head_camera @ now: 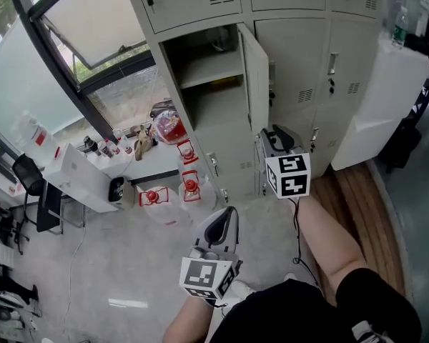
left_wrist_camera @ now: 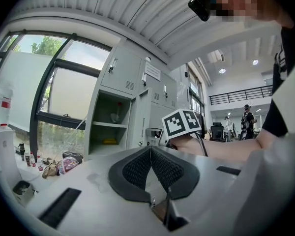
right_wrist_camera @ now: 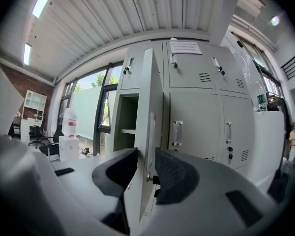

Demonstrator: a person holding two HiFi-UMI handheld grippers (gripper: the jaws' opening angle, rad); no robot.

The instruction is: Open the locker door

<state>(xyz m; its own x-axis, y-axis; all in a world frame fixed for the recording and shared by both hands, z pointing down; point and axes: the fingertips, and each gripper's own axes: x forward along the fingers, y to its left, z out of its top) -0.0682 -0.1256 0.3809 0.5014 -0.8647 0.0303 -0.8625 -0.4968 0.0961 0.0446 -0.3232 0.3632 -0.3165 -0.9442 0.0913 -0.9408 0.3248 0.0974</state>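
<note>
Floor point(head_camera: 121, 263): pale grey, speckled. One clear plastic jug with a red label point(head_camera: 155, 204) and a second jug of the same kind point(head_camera: 194, 190) stand on it just beside the base of the locker point(head_camera: 232, 156). The low white ledge point(head_camera: 154, 168) under the window carries small bottles point(head_camera: 100, 147), a tan bag point(head_camera: 143, 143) and a round clear container with red contents point(head_camera: 170, 127). The shelf point(head_camera: 211, 70) in the open compartment holds one small item point(left_wrist_camera: 116, 117), not identifiable, and a yellow item point(left_wrist_camera: 109, 142) lies on the compartment bottom below.
</note>
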